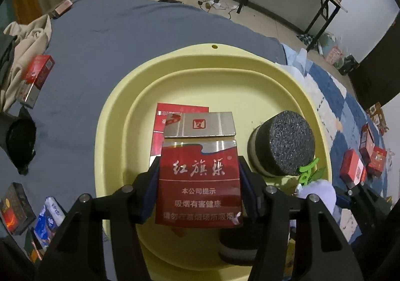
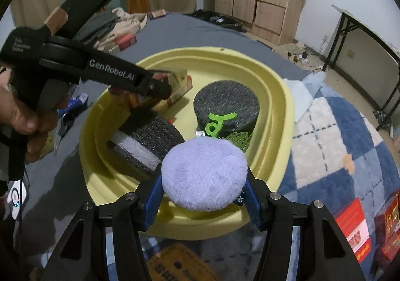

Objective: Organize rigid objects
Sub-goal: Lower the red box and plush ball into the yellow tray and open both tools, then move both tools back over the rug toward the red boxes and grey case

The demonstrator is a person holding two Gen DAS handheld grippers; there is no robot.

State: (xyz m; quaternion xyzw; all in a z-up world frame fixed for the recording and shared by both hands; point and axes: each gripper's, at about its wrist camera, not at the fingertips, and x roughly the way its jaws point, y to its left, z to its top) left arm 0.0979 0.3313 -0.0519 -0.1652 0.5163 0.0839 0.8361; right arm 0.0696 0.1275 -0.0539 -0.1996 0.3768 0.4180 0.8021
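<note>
Left tongs (image 1: 200, 181) pinch a red cigarette pack (image 1: 198, 176) (lid flipped up) over the yellow basin (image 1: 112, 118); just right of them a black foam cylinder (image 1: 282, 143). Right tongs (image 2: 203, 193) pinch a lilac fluffy puff (image 2: 203, 176) above the basin's near rim.

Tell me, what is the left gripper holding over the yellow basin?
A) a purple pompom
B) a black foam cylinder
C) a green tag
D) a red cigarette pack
D: the left gripper has its pads pressed on both sides of the red pack, above the basin.
</note>
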